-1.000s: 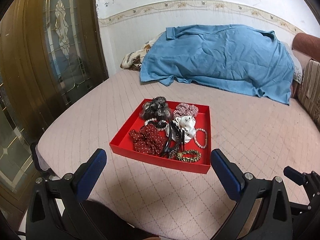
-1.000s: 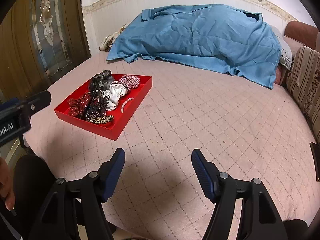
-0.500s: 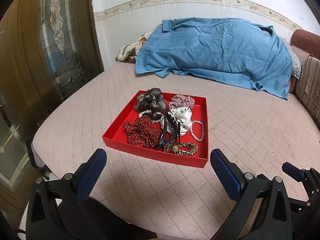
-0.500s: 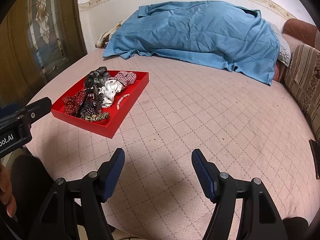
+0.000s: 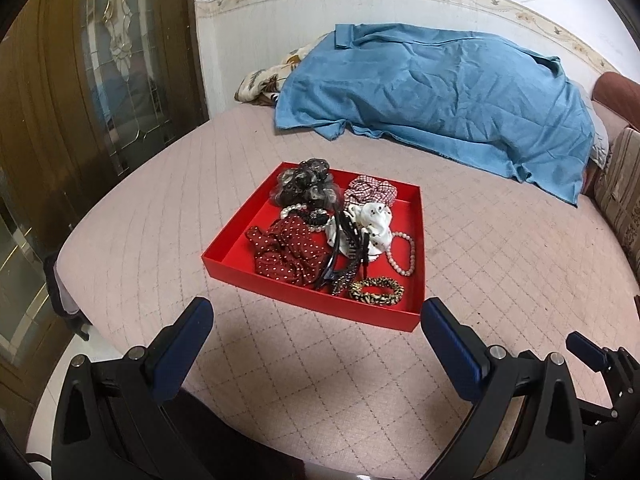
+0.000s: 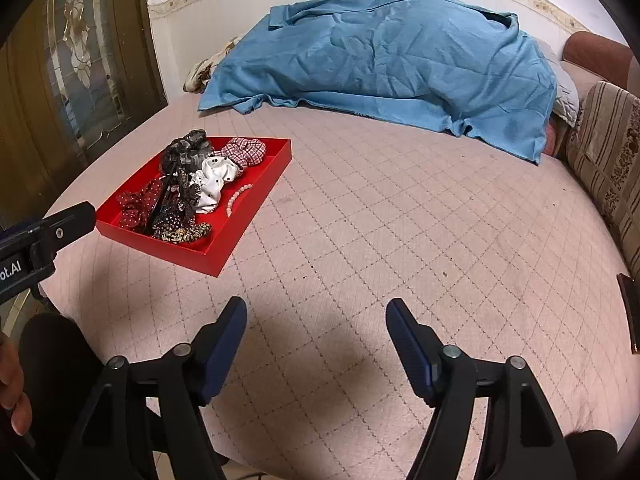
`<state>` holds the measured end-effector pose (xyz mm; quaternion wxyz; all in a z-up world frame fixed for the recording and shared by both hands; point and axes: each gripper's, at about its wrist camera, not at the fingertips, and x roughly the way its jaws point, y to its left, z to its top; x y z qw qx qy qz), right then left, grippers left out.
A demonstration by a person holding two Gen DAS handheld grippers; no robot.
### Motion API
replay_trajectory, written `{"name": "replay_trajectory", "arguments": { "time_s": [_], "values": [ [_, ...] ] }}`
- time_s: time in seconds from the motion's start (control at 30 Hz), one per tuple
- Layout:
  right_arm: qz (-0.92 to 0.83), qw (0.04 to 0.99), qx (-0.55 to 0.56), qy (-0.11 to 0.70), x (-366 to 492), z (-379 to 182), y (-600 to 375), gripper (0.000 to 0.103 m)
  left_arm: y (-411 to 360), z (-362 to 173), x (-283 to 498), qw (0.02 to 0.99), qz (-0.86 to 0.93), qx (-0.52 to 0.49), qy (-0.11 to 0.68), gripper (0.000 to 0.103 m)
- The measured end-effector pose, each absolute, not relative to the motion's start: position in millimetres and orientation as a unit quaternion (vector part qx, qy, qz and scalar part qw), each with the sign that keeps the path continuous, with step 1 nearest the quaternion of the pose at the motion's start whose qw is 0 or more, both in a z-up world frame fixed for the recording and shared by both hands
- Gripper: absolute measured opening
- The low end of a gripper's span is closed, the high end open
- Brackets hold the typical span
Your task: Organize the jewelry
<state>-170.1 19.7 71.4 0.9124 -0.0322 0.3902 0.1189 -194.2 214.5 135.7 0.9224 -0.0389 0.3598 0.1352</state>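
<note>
Since the earlier frame, the red shallow cardboard tray point(image 5: 416, 312) has come lower in your left wrist view and now sits closer to the left gripper point(image 5: 316, 322). In the right wrist view the same tray point(image 6: 256, 208) has shifted lower as well. The jaws of your right gripper point(image 6: 316, 320) have just been opening, with nothing between them; they stand spread over the bare pink quilted bed cover point(image 6: 400, 220). The left gripper is also spread wide and holds nothing; its blue pads flank the tray's near wall without touching it.

The tray rests flat on the bed, well apart from the crumpled blue cloth point(image 5: 440, 100) at the wall. In the left view its long axis runs away from you, toward the cloth.

Contents, near to far in the left view:
- leopard-print elastic hair band point(image 5: 377, 291), at the near right corner;
- dark red polka-dot fabric scrunchie point(image 5: 286, 252), left of centre;
- black plastic hair clips point(image 5: 348, 248), long axes running roughly near to far;
- pale pink bead bracelet point(image 5: 402, 254), along the right wall;
- white printed scrunchie point(image 5: 374, 226);
- red-and-white checked scrunchie point(image 5: 370, 190), and dark sheer scrunchie point(image 5: 306, 186), at the far wall.
</note>
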Motion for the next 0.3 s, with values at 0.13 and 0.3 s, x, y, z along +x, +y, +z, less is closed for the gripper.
{"name": "replay_trajectory", "arguments": {
  "time_s": [0.13,0.3],
  "values": [
    [0.124,0.91,-0.036,0.395,-171,68,23,0.078,215,133,-196,0.921,0.137,-0.038,0.363,0.103],
    [0.127,0.909,-0.033,0.395,-170,67,22,0.082,205,136,-194,0.924,0.127,-0.023,0.36,0.103]
  ]
}}
